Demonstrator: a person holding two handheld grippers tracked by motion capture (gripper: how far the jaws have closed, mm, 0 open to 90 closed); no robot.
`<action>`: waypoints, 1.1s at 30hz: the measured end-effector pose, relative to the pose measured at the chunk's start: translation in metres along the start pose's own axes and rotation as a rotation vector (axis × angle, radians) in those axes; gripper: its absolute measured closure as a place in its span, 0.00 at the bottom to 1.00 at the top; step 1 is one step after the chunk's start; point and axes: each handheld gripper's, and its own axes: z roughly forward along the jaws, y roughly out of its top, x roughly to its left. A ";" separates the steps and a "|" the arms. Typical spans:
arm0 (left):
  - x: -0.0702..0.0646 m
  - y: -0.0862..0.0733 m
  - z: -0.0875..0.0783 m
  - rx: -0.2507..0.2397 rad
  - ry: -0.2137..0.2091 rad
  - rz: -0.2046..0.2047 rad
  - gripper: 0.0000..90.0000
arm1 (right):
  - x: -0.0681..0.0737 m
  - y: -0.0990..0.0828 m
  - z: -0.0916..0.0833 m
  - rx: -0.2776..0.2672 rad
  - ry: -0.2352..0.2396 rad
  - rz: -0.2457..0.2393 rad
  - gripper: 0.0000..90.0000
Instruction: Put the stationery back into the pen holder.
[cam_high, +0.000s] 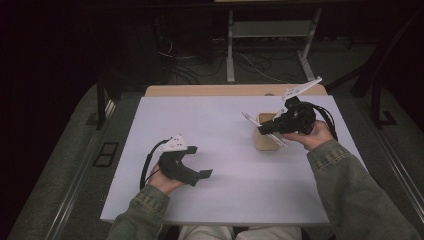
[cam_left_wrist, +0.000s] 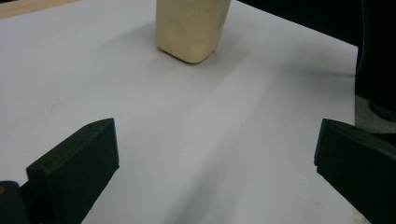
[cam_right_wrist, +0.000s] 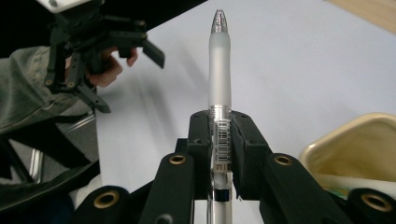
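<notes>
A white table (cam_high: 220, 150) — its top a plain sheet over a wooden edge at the far side — carries one pale wooden container (cam_high: 265, 140), standing right of centre.

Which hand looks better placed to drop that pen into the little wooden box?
The right. Its claw is already clamped on the pen and hangs right over the wooden box. The left claw stands open with nothing in it, over bare table well to the box's left.
</notes>
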 end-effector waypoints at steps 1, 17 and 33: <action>0.000 -0.001 -0.001 -0.001 0.001 -0.001 0.00 | -0.002 0.000 -0.001 -0.006 -0.006 0.005 0.87; 0.002 -0.026 -0.007 -0.044 0.005 -0.067 0.00 | -0.027 -0.002 -0.007 -0.160 -0.097 0.037 0.87; 0.001 -0.031 -0.004 -0.045 -0.001 -0.071 0.00 | -0.044 -0.002 0.006 -0.325 -0.216 0.022 0.87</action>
